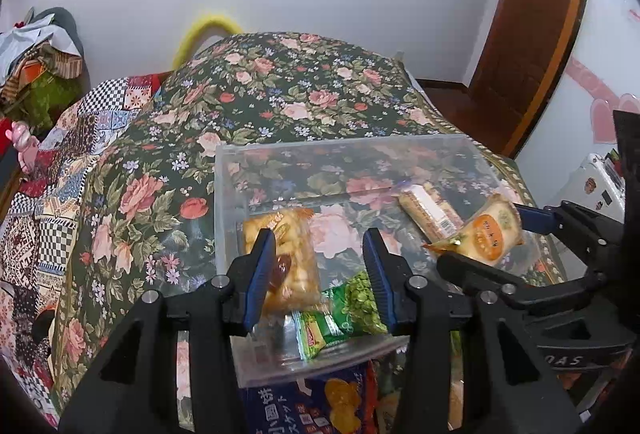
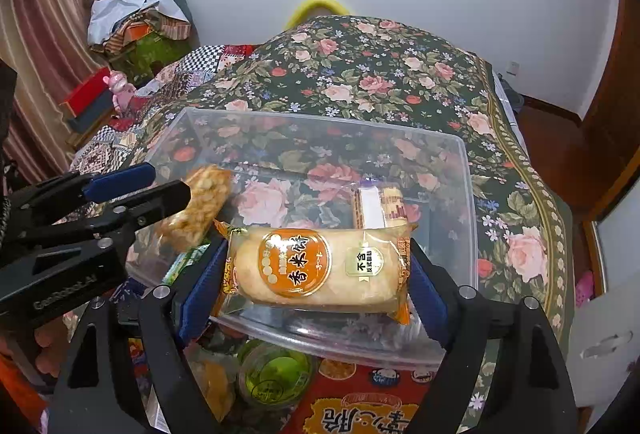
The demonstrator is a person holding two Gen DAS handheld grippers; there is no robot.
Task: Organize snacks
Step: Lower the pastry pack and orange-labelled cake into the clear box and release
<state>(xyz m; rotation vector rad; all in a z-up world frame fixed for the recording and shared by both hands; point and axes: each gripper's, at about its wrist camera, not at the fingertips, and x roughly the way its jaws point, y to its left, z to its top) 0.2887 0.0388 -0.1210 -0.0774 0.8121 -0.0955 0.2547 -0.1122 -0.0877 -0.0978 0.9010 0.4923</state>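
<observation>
A clear plastic box (image 1: 320, 147) (image 2: 320, 124) stands on a floral cloth. In it lie a peanut brittle packet (image 1: 288, 246) (image 2: 204, 201), a green pea packet (image 1: 344, 314) (image 2: 184, 262) and a wafer roll (image 1: 430, 209) (image 2: 380, 207). My left gripper (image 1: 318, 266) (image 2: 170, 179) hangs over the box's left side. Its jaws stand apart, the brittle packet sits by the left pad, and the box floor shows between the tips. My right gripper (image 2: 316, 282) (image 1: 480, 234) is shut on an orange-labelled rice cracker packet (image 2: 320, 266) (image 1: 486, 234), held by its ends above the box's near edge.
More snacks lie in front of the box: a blue biscuit pack (image 1: 312, 402), a red pack (image 2: 360, 406) and a green tub (image 2: 276, 374). The floral cloth (image 1: 300, 93) stretches beyond the box. Clothes are piled at the far left (image 2: 136, 21). A wooden door (image 1: 532, 33) stands at the right.
</observation>
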